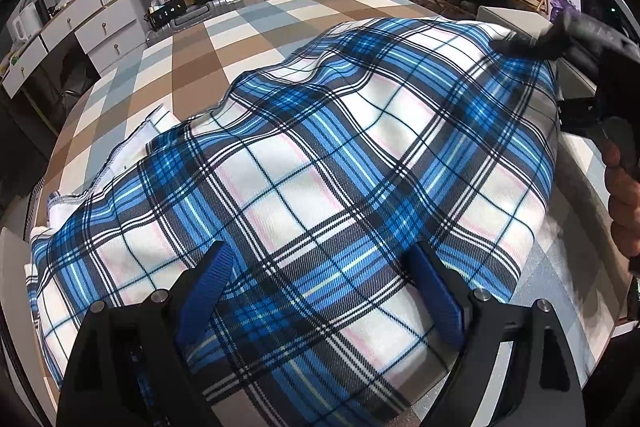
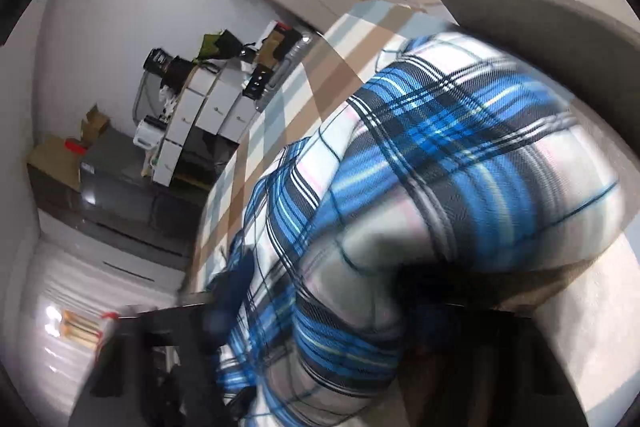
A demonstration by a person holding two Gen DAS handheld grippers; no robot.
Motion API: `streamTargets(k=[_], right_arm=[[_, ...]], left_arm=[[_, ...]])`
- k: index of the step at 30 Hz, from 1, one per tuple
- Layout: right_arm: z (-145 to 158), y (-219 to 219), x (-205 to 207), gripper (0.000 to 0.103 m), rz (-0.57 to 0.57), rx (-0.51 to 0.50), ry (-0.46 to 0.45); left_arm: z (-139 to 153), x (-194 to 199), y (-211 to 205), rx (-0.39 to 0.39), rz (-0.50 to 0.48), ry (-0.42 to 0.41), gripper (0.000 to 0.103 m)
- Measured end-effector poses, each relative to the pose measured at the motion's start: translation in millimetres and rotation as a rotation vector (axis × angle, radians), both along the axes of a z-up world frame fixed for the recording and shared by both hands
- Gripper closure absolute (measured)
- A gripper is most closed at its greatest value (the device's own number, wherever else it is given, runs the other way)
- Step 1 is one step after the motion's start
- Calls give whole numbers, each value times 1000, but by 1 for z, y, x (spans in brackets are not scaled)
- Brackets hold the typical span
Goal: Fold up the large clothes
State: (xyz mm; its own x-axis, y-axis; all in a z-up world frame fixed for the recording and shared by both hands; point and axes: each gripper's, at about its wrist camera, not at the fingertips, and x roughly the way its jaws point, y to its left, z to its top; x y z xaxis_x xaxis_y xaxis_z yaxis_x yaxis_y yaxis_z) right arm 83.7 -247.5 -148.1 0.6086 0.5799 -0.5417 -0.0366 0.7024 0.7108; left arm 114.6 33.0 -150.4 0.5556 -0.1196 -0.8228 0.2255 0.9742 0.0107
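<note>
Left tongs (image 1: 320, 291) spread wide, pointing steeply down, right tongs (image 1: 516, 45) pinched on cloth, blurred

Blue, white & black plaid garment (image 1: 304, 163), w/ thin pink lines, lies spread across a checked bedspread (image 1: 224, 39) of tan, grey-blue & cream squares. Fabric covers most of the bedspread's near half; its far edge runs in soft waves toward the bedspread's middle, and one side shows a white underside w/ stitched hem turned up. Surface mostly flat, a few shallow ridges. Right-wrist view, blurred: same plaid cloth (image 2: 420, 187) bunches into a raised, rounded fold above the bedspread, one corner lifted off it.
</note>
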Motion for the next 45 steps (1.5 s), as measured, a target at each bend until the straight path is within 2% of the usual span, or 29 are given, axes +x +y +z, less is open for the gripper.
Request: streamTargets(k=[1,4,8,12,16,20,23,26,29,31,33,35,38,41,44,45], right_arm=[[2,0,-3,82,8,-25,-16],[10,0,-14,88,27,-61,-72],[29,6,-37,90,29,-171,-139],[47,1,-64,90,21,-229,-166],[76,-10,-104,90,9,-337,-250],[108,-11,-138,90,19,-499,-323],[132,2,-155,90,59,-604,-370],[144,30,-160,90,125,-685,-406],[152,67,-170,96,197,-728,-487],[152,94,-175,97,252,-735,-514],[138,128,-179,99,350,-717,-532],[116,159,-175,100,419,-702,-507],[83,203,-166,100,482,-681,-446],[71,232,-157,101,506,-635,-428],[74,243,-151,101,514,-564,-424],[74,245,-149,101,515,-556,-416]], left_arm=[[0,1,0,-5,-1,2,16],[-1,1,-2,-4,-9,5,16],[-2,-2,-7,17,-56,-16,16],[-1,-9,-23,17,-134,-7,16],[1,-19,-56,-1,-259,-7,16],[3,-35,-110,3,-431,-42,16],[6,-45,-141,-53,-580,-66,16],[16,-52,-138,-109,-660,-18,17],[32,-61,-88,-231,-655,44,17],[45,-70,-36,-287,-601,15,17],[51,-74,18,-360,-497,25,17],[52,-76,59,-404,-399,35,17],[43,-80,118,-400,-223,45,17],[33,-78,157,-481,-112,70,17],[18,-77,171,-589,-109,135,17],[11,-75,168,-576,-113,164,17]])
